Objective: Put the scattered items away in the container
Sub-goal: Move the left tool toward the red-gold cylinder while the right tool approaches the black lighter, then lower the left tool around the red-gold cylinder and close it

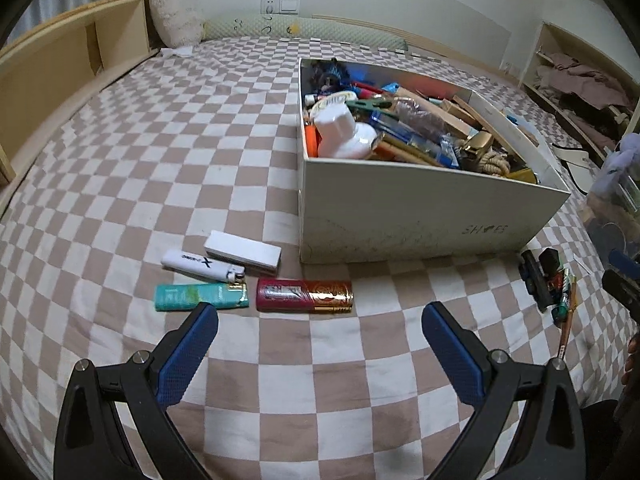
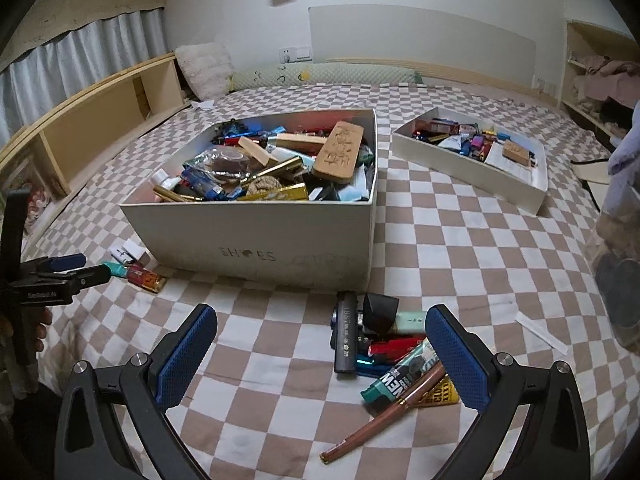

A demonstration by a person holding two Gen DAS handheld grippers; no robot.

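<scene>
The shoebox [image 2: 256, 236] is heaped full; four lighters [image 1: 252, 280] lie at its eight o'clock, a pen-and-lighter pile [image 2: 384, 352] at five o'clock. Left gripper [image 1: 320, 324] and right gripper [image 2: 320, 328] gape wide, empty.

You have a bed with a brown-and-white checked sheet [image 2: 460, 248] under everything. At its head lie a fluffy white pillow [image 2: 206, 68] and a long pale green bolster [image 2: 324, 74], with a wall socket [image 2: 296, 54] above them. A wooden shelf unit [image 2: 92, 128] lines one side beneath grey curtains [image 2: 80, 52]; an open shelf of clothes [image 2: 600, 80] stands opposite.
</scene>
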